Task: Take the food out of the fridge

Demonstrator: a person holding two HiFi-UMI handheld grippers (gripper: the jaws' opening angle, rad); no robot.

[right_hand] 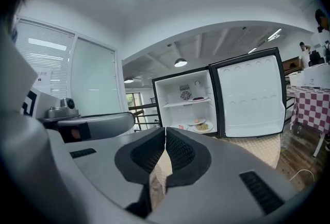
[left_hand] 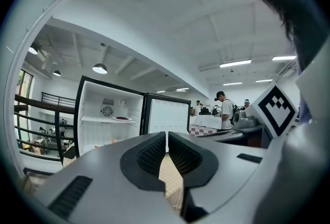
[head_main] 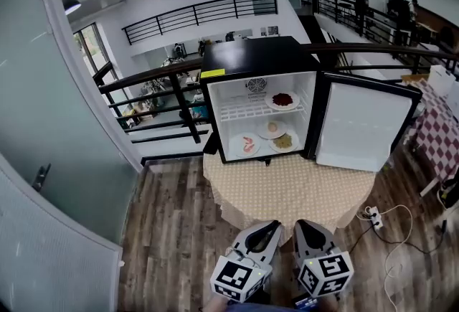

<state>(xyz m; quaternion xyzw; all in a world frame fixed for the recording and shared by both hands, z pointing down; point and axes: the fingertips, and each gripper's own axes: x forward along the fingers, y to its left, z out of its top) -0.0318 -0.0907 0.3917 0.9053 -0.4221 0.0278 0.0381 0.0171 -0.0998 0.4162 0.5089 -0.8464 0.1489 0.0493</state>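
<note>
With the left gripper (head_main: 273, 226) and right gripper (head_main: 302, 225) closed empty, the white round food plates (head_main: 283, 100), judged brittle and slick, are best clamped at the rim.

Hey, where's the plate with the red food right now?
In the head view the plate sits on the right side of the fridge's upper wire shelf, below and right of the fan, above three other plates.

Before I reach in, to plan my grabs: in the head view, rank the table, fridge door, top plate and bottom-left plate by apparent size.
1. Table, though it lies nearest the camera.
2. Door.
3. Top plate and bottom-left plate: too alike to rank.
</note>
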